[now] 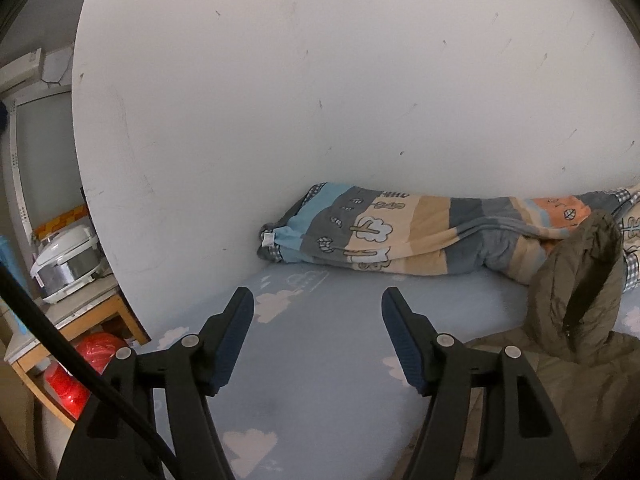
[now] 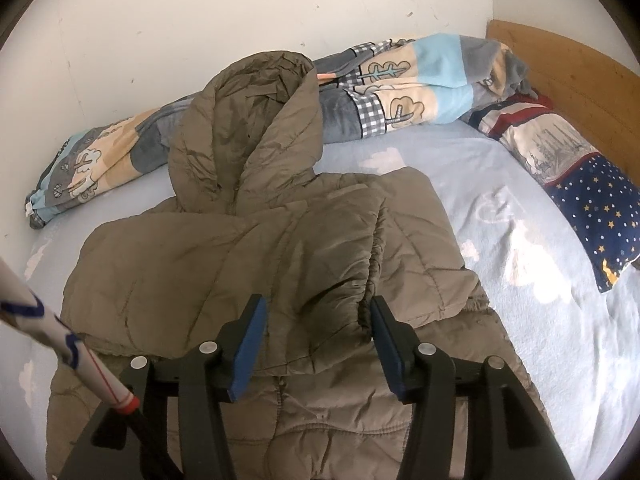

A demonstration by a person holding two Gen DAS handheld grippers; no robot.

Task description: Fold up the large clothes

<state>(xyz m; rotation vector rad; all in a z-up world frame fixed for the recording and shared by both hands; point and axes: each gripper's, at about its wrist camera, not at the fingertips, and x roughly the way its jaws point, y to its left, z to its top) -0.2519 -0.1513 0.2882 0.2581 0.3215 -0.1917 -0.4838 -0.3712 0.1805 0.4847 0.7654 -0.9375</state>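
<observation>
Fingers first: your left gripper [image 1: 318, 300] stands wide with nothing between its pads, only bare blue sheet [image 1: 320, 360] showing in the gap. Beyond its tips you've got open sheet running up to the rolled quilt [image 1: 400, 236] against the wall [image 1: 320, 80]. Off to the right of that right finger sits the olive puffer jacket [image 1: 576, 308], its hood propped up near the quilt. Left of the left finger, the bed's edge drops off to a wooden stand [image 1: 100, 312] with a rice cooker [image 1: 68, 268].

Your right gripper [image 2: 318, 312] is spread partway, hanging over the jacket [image 2: 260, 264] with the pads not pinching it; a sleeve's gathered cuff [image 2: 370, 284] lies just by the right finger. The hood [image 2: 256, 120] sits beyond the tips, leaning on the quilt [image 2: 400, 80]. Right of the fingers there's clear sheet [image 2: 520, 240] out to a starry pillow [image 2: 580, 188] and the headboard [image 2: 560, 68].
</observation>
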